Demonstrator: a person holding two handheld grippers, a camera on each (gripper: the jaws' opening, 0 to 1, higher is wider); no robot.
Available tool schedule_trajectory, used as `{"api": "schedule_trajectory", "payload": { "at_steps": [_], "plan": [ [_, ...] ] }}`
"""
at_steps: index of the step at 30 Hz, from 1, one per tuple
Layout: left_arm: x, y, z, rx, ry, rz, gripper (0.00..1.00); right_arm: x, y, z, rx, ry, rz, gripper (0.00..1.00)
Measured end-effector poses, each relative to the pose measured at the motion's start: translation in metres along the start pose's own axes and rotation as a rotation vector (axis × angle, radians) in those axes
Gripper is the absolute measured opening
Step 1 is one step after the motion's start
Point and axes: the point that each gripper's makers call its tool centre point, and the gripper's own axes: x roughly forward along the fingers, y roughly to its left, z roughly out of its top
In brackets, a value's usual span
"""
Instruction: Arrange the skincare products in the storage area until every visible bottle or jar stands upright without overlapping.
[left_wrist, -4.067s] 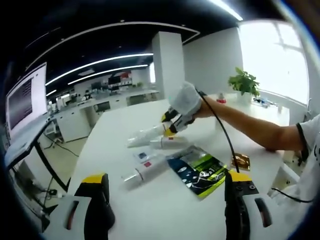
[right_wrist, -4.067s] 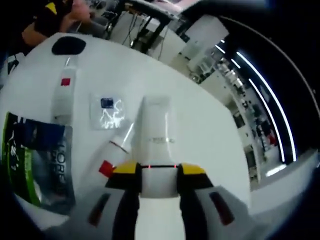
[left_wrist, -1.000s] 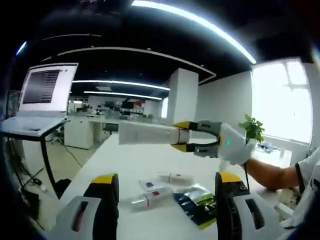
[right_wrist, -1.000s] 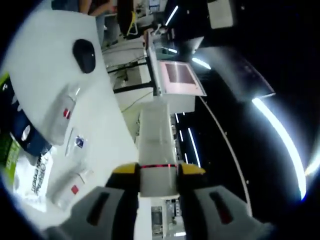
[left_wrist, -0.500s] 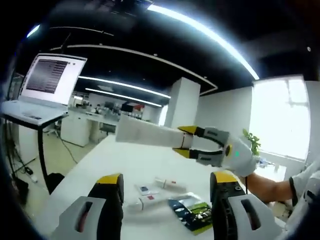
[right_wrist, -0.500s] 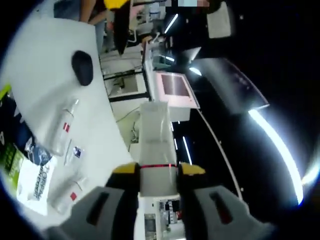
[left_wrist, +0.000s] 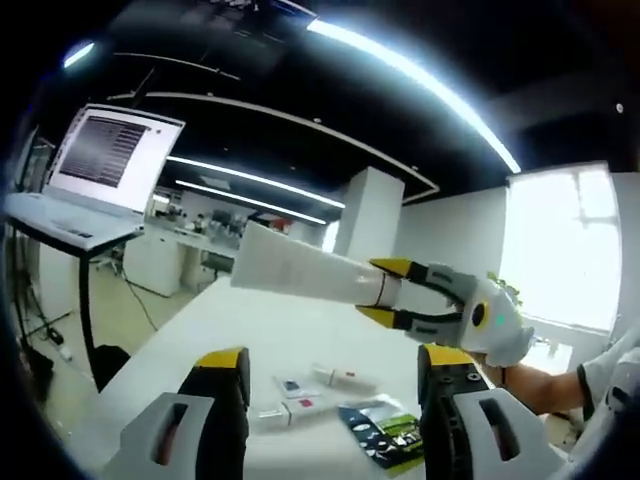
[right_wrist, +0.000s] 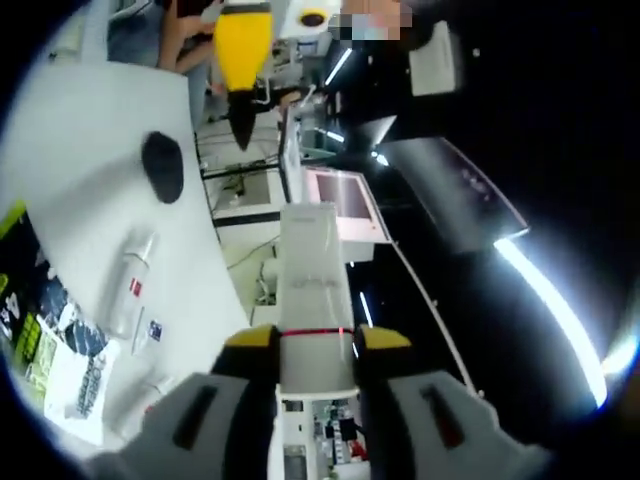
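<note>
My right gripper (right_wrist: 318, 338) is shut on a long white tube (right_wrist: 312, 268), held in the air well above the white table (right_wrist: 80, 120). In the left gripper view the same white tube (left_wrist: 300, 270) slants up to the left, with the right gripper (left_wrist: 385, 297) clamped on its lower end. My left gripper (left_wrist: 335, 362) stands open with nothing between its jaws. Below it, two small tubes (left_wrist: 345, 378) (left_wrist: 285, 412) and a sachet (left_wrist: 293, 385) lie flat on the table (left_wrist: 250, 335). A clear tube (right_wrist: 135, 278) and the sachet (right_wrist: 155, 328) lie flat too.
A green and black packet (left_wrist: 385, 425) lies by the small tubes, and the same packet (right_wrist: 30, 345) sits at the left edge. A black mouse (right_wrist: 162, 165) rests on the table. A laptop on a stand (left_wrist: 100, 160) is beside the table. The left gripper's yellow finger (right_wrist: 243, 60) shows at the top.
Both grippers have risen, so the table sits lower in the left view. The right gripper still holds the white tube. The left gripper's yellow finger has come further into the right gripper view.
</note>
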Motion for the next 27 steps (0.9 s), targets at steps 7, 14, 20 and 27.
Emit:
{"api": "schedule_trajectory", "payload": {
  "at_steps": [7, 14, 20, 27],
  "plan": [
    [-0.003, 0.002, 0.007, -0.01, -0.035, -0.006, 0.7, -0.004, -0.004, 0.017, -0.004, -0.04, -0.007, 0.29],
    [-0.003, 0.002, 0.013, -0.029, -0.072, -0.016, 0.71, -0.008, -0.011, 0.026, -0.015, -0.057, -0.023, 0.29],
    [-0.003, 0.0, 0.015, -0.043, -0.091, -0.034, 0.7, -0.015, -0.012, 0.038, 0.001, -0.087, -0.014, 0.29],
    [-0.008, 0.0, 0.025, -0.049, -0.136, -0.041, 0.69, -0.016, -0.015, 0.048, 0.016, -0.122, -0.012, 0.29]
  ]
}}
